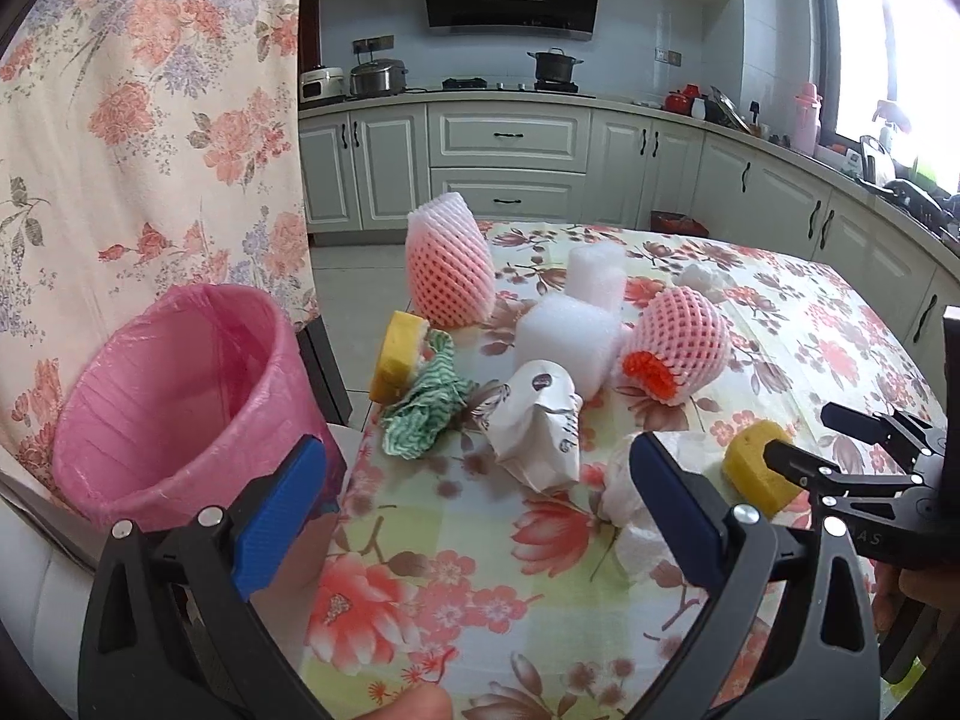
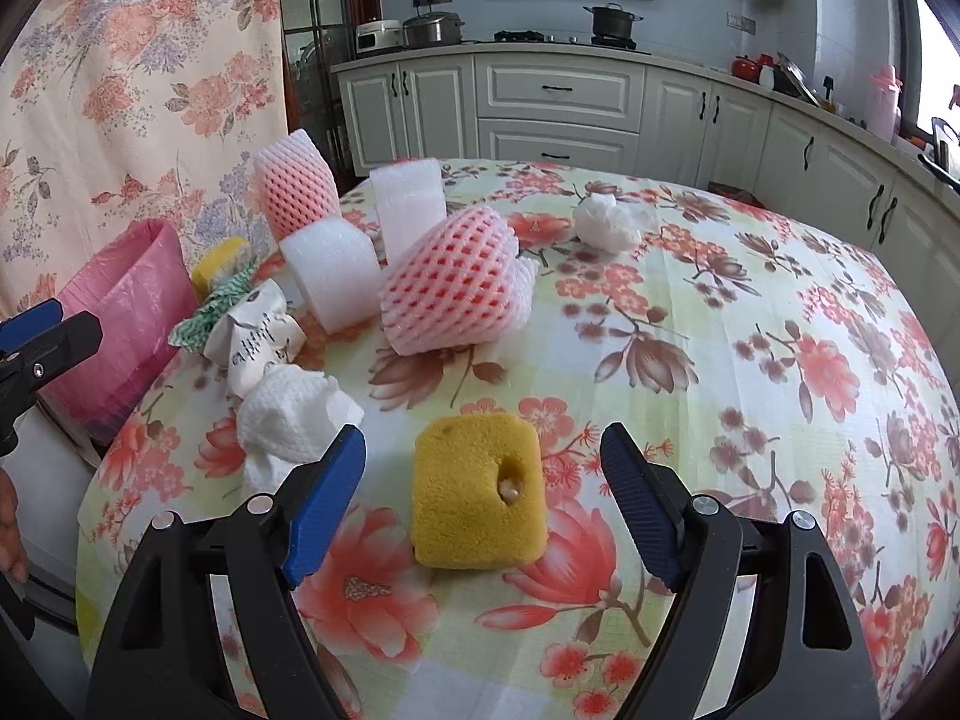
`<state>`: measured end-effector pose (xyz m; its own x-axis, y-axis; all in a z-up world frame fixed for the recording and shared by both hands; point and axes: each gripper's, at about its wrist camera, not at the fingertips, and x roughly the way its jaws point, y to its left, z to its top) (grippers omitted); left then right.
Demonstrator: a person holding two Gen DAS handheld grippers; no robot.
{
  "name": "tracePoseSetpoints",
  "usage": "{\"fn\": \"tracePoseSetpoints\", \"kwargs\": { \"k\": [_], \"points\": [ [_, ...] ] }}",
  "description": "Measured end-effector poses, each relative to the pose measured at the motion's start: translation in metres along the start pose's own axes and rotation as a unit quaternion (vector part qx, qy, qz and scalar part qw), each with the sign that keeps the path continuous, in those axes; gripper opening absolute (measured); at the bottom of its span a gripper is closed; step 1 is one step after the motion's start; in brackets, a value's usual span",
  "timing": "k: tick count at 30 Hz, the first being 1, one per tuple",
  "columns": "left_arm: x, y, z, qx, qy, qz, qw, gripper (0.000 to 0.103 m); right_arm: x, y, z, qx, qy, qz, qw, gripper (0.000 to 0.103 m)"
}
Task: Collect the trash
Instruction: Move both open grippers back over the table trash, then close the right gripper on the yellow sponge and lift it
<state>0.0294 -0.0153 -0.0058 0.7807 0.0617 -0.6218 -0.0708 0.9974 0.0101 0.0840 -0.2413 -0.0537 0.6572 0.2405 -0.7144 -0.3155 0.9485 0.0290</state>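
Observation:
Trash lies on a floral-clothed table (image 2: pixel 750 360). In the right wrist view, a yellow sponge (image 2: pixel 474 492) sits between the wide jaws of my right gripper (image 2: pixel 480 438), and neither pad touches it. A crumpled white tissue (image 2: pixel 288 414) lies just left of it. My left gripper (image 1: pixel 480 480) is open over the table's near left edge, with nothing between its fingers. A pink-lined bin (image 1: pixel 180 402) stands beside its left finger. Further back are a crumpled paper cup (image 1: pixel 540 426), a green cloth (image 1: pixel 426 414), a second sponge (image 1: pixel 396 366), two pink foam nets (image 1: pixel 450 264) (image 1: pixel 678 342) and white foam blocks (image 1: pixel 564 342).
A floral curtain (image 1: pixel 150 120) hangs behind the bin on the left. Another tissue ball (image 2: pixel 606 222) lies far back on the table. Kitchen cabinets (image 1: pixel 510 162) and a counter with pots run along the back and right walls. My right gripper's tip (image 1: pixel 798 468) shows by the sponge in the left wrist view.

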Motion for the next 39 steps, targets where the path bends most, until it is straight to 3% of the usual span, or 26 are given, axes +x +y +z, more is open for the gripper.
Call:
{"fn": "tracePoseSetpoints", "kwargs": {
  "k": [4, 13, 26, 39],
  "points": [
    [0.003, -0.011, -0.003, 0.009, 0.007, -0.007, 0.9999, 0.098, 0.011, 0.002, -0.005, -0.007, 0.016, 0.0, 1.0, 0.075],
    [0.01, -0.027, -0.006, 0.021, 0.02, -0.024, 0.9993, 0.098, 0.026, 0.002, -0.013, -0.014, 0.048, 0.002, 0.999, 0.05],
    [0.021, -0.056, -0.012, 0.042, 0.03, -0.049, 0.9975, 0.092, 0.009, -0.009, -0.006, 0.001, 0.018, 0.005, 1.0, 0.047],
    [0.046, -0.085, -0.018, 0.062, 0.052, -0.087, 0.993, 0.07, -0.013, -0.027, 0.005, 0.019, -0.018, -0.009, 1.0, 0.047]
  ]
}}
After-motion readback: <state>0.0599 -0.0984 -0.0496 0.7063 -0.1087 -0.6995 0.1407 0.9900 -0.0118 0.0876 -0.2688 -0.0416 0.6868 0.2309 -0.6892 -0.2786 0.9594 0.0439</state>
